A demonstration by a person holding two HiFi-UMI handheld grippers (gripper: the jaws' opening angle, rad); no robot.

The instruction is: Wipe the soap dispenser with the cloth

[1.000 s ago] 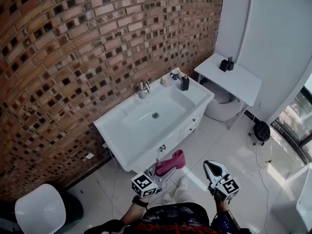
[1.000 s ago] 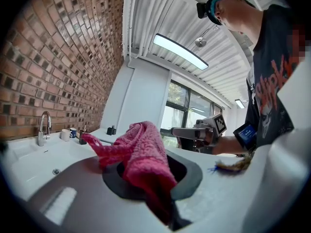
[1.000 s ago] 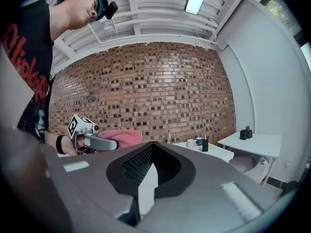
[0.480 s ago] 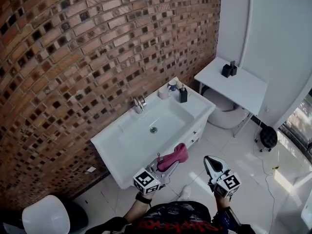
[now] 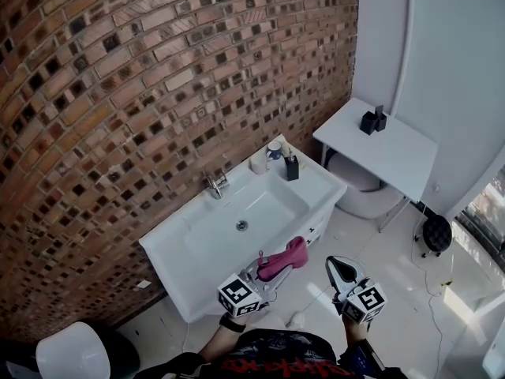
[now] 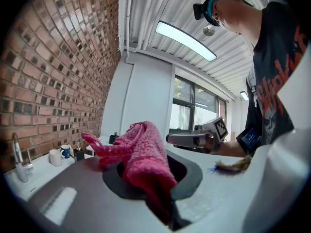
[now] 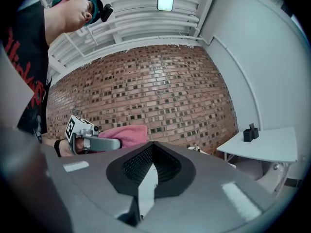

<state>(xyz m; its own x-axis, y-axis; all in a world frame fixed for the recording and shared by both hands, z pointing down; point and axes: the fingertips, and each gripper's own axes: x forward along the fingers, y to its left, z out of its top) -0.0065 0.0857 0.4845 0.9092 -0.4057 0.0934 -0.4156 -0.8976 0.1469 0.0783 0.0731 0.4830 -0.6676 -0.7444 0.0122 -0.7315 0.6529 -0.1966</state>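
Observation:
The black soap dispenser [image 5: 292, 166] stands at the back right corner of the white sink counter [image 5: 327, 181], next to two cups [image 5: 258, 163]. In the left gripper view the dispenser [image 6: 79, 154] shows small and far off. My left gripper [image 5: 272, 268] is shut on a pink cloth [image 5: 286, 257], which bunches out of the jaws [image 6: 141, 154] just at the counter's front edge. My right gripper [image 5: 341, 271] is beside it to the right, shut and holding nothing [image 7: 151, 152]. Both are well short of the dispenser.
A tap [image 5: 215, 185] stands behind the basin [image 5: 241, 225]. Right of the sink a white table [image 5: 394, 152] carries small black items [image 5: 373, 120], with a toilet [image 5: 359, 188] below it. A black stool [image 5: 436, 231] and a white chair [image 5: 75, 354] stand on the floor. The brick wall [image 5: 158, 93] lies behind.
Both grippers have travelled toward the sink with the person. The cloth now reaches the counter's front edge. Neither gripper's jaws have changed.

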